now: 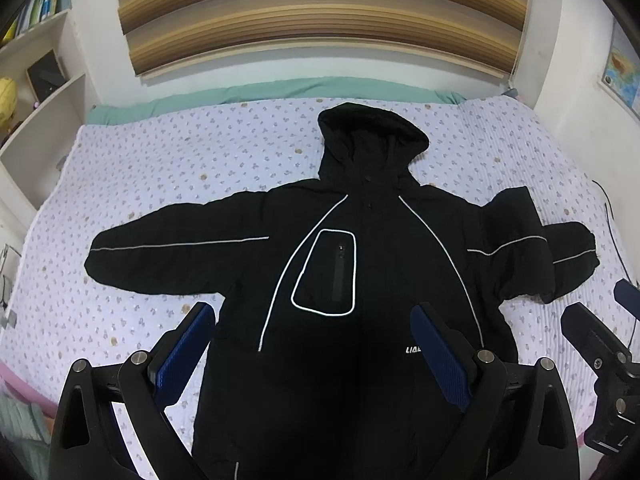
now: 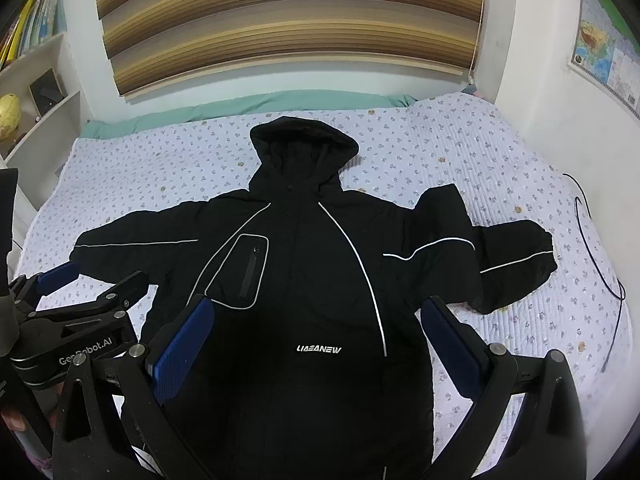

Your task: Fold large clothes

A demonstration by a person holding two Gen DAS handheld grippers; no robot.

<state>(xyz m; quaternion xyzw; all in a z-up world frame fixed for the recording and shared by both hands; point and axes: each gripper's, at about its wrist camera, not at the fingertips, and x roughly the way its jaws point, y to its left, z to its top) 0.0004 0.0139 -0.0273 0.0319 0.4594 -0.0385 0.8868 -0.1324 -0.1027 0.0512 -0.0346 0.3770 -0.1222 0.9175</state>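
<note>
Both views are evenly lit by soft, cool indoor light, with only faint shadows on the bed (image 1: 160, 168). Strong fisheye bending curves the blinds (image 2: 288, 24) and walls, and the corners fall to black. The black jacket (image 2: 312, 264) loses detail, though its reflective piping glares bright white.

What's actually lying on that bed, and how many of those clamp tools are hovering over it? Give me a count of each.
Black hooded jacket, spread flat, front up: 1
Handheld grippers, both open and holding nothing: 2, the left gripper and the right gripper
Black cable lying on the flowered bed cover at the right edge: 1
Total: 4
</note>
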